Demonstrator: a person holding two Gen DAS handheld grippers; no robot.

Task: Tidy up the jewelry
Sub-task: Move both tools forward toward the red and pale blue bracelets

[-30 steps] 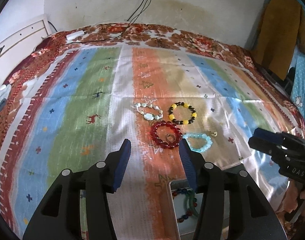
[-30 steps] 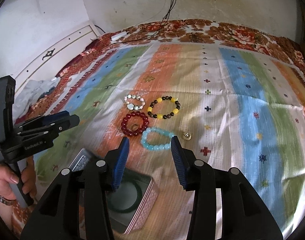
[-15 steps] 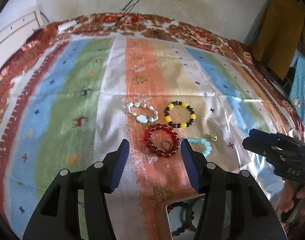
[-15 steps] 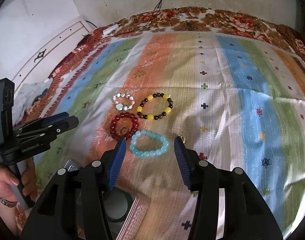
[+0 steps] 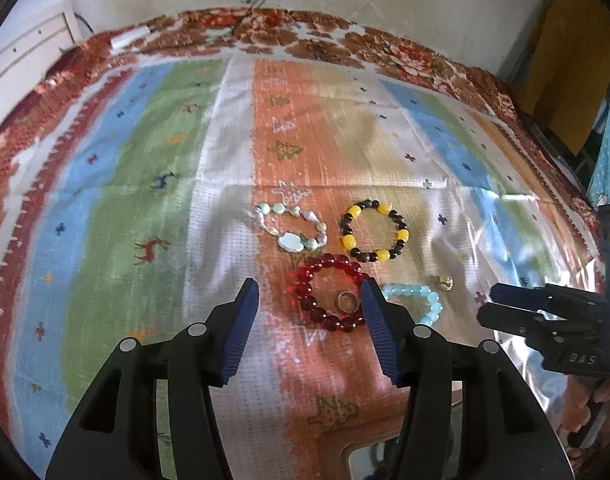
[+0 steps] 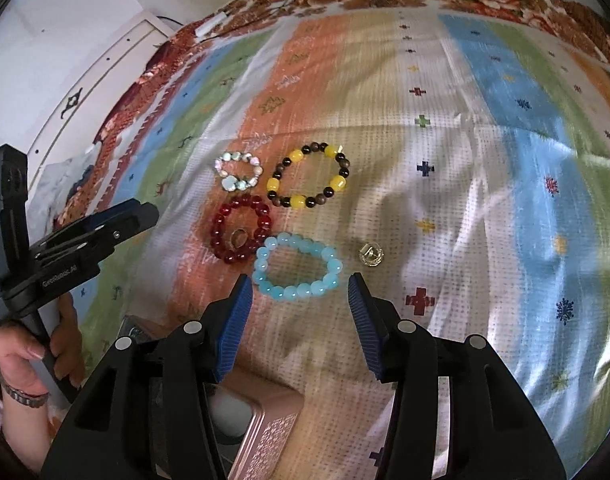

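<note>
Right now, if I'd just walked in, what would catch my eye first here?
Four beaded bracelets clustered mid-cloth: a glossy red bead bracelet with a small ring inside it, a pale blue bead bracelet beside it, a yellow-and-brown bead bracelet and a pearly shell bracelet behind. The open right claw hovers just short of the blue one, over the striped multicoloured cloth.

left wrist view: looks forward and down, from near, over the striped cloth (image 5: 209,208).
right wrist view: same, from further right.
shared: red bracelet (image 5: 325,298) (image 6: 241,232), blue bracelet (image 6: 297,266).
</note>
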